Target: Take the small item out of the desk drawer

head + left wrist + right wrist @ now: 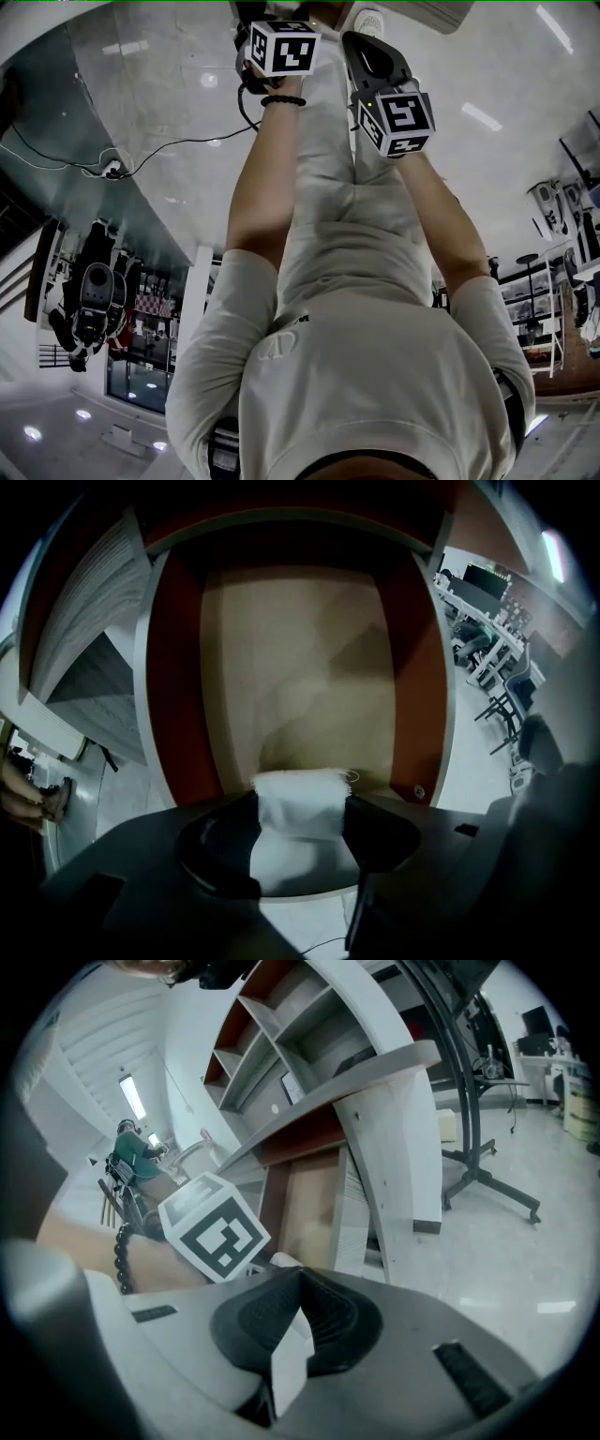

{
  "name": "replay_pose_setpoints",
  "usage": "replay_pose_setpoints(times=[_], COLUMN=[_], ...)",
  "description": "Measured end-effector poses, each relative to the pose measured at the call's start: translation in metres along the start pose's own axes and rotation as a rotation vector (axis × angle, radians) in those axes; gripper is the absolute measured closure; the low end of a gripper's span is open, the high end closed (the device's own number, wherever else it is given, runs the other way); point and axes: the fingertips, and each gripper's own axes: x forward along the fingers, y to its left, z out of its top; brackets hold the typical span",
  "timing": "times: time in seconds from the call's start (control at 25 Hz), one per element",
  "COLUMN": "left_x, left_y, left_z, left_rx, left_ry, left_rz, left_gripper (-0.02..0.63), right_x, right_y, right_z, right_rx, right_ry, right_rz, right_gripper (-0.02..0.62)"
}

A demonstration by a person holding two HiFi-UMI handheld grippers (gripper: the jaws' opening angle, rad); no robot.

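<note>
Over pale, glossy floor tiles, found the drawer pulled out from beneath a grey desk top: red-brown side walls, bare beige bottom. Pointed the left gripper steeply down above the drawer's near end. Had its dark pads set against both sides of a small white cloth piece, with frayed threads at one upper corner, so gripped rather than lying loose. Placed that cloth piece over the near edge of the drawer's bottom. Could not tell whether lifted clear of the bottom or touching it. Held the right gripper off to one side of the drawer, angled down toward it, jaws clenched together with the tips meeting and nothing from the drawer between them. Saw from there the left gripper's marker cube just above the drawer, with a dark bead bracelet on the wrist behind it.
</note>
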Motion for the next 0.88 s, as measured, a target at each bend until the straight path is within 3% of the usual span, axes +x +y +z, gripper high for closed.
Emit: replay_pose_setpoints(times=[0.88], left_x=[-0.124], left_y=[-0.001], left_z=[0.037], left_rx=[-0.009], left_ry=[-0.162], left_rz=[-0.054], left_gripper=[0.342], right_x=[-0.054], right_y=[0.042], right_z=[0.083], right_rx=[-0.091], right_ry=[-0.029], right_rz=[-0.014], right_gripper=[0.597])
